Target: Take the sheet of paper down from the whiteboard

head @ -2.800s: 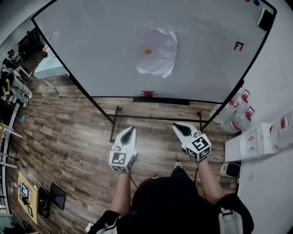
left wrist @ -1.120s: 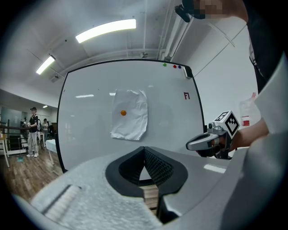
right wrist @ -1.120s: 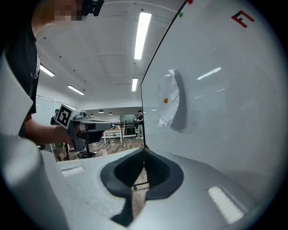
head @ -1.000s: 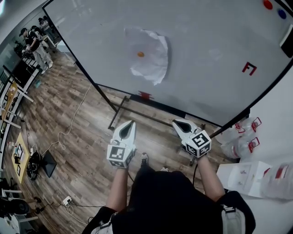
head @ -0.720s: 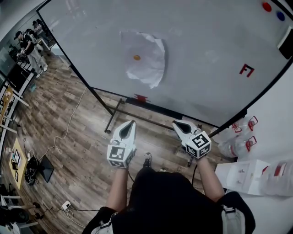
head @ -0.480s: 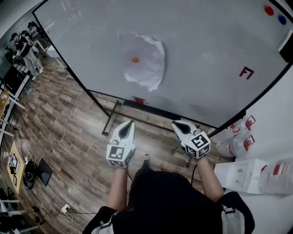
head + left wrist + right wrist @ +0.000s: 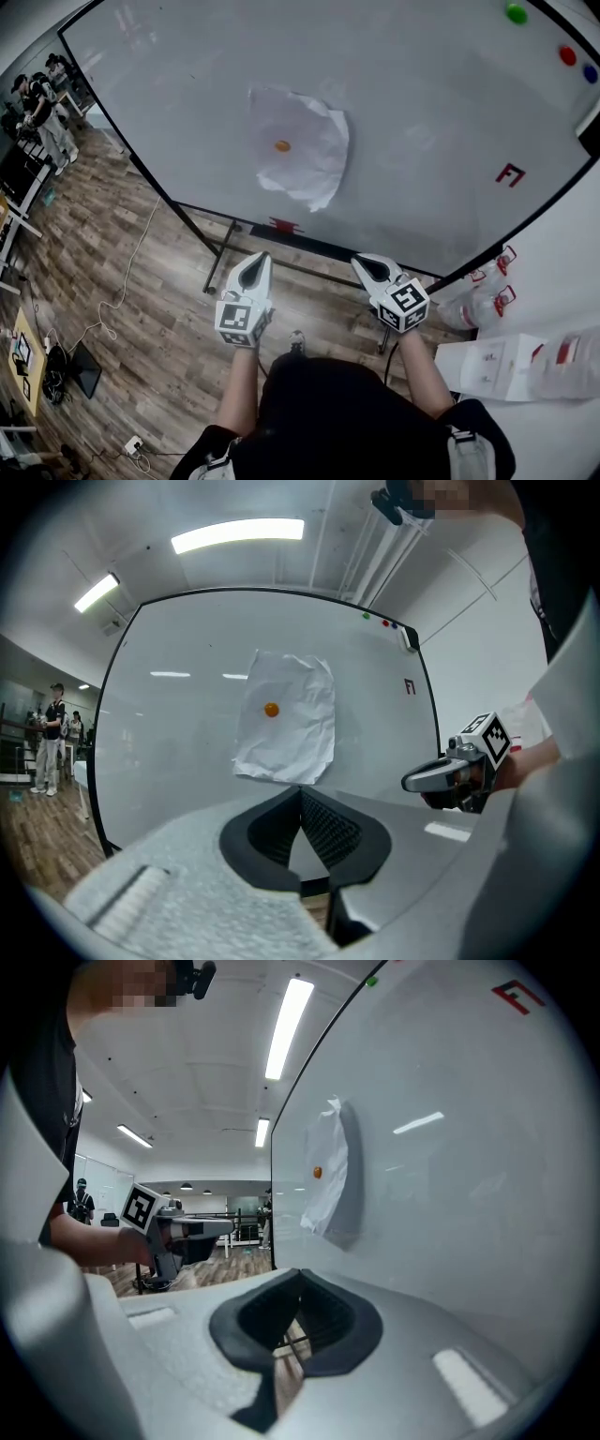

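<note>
Crumpled paper sheet, long axis upright, pinned mid whiteboard by orange magnet, bare board round every edge; left claw, right claw closed empty, short of it.

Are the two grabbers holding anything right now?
No. The left gripper and the right gripper are both shut and empty; the sheet of paper hangs on the whiteboard, untouched.

Crumpled paper sheet on glossy whiteboard; wood-plank floor.
</note>
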`<move>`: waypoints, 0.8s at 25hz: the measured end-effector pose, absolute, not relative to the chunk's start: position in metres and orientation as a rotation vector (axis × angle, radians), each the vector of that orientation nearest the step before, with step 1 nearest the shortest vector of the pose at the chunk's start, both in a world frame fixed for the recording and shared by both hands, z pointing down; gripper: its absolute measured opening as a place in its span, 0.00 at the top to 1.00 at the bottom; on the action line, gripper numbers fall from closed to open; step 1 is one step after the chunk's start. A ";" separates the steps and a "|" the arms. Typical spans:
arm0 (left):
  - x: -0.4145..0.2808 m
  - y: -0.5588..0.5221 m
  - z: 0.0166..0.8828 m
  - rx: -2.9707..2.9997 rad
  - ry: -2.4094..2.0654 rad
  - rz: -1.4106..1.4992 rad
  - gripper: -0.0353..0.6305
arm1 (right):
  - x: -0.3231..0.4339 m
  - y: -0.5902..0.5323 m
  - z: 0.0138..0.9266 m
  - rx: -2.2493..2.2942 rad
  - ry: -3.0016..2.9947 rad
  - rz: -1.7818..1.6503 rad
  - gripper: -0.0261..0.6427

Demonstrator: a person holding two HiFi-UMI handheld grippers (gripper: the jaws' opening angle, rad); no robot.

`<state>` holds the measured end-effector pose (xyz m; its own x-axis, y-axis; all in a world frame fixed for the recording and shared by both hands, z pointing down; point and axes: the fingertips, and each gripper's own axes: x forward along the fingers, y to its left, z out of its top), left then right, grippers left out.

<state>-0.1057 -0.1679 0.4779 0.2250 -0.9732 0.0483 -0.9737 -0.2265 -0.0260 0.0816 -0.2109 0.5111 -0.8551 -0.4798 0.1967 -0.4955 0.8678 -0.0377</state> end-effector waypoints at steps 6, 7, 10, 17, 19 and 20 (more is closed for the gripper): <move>-0.125 -0.197 0.469 2.496 -1.926 0.074 0.93 | 0.063 -0.239 0.493 0.870 -2.895 0.121 0.96; -0.128 -0.202 0.467 2.507 -1.922 0.075 0.93 | 0.060 -0.242 0.491 0.877 -2.900 0.121 0.96; -0.137 -0.216 0.461 2.533 -1.911 0.071 0.93 | 0.049 -0.252 0.483 0.891 -2.909 0.109 0.96; -0.151 -0.250 0.454 2.605 -1.852 0.055 0.93 | 0.031 -0.281 0.463 0.921 -2.935 0.073 0.96; -0.155 -0.259 0.453 2.629 -1.832 0.053 0.93 | 0.029 -0.289 0.454 0.950 -2.970 0.098 0.96; -0.157 -0.265 0.454 2.641 -1.820 0.052 0.93 | 0.028 -0.293 0.451 0.967 -2.986 0.108 0.96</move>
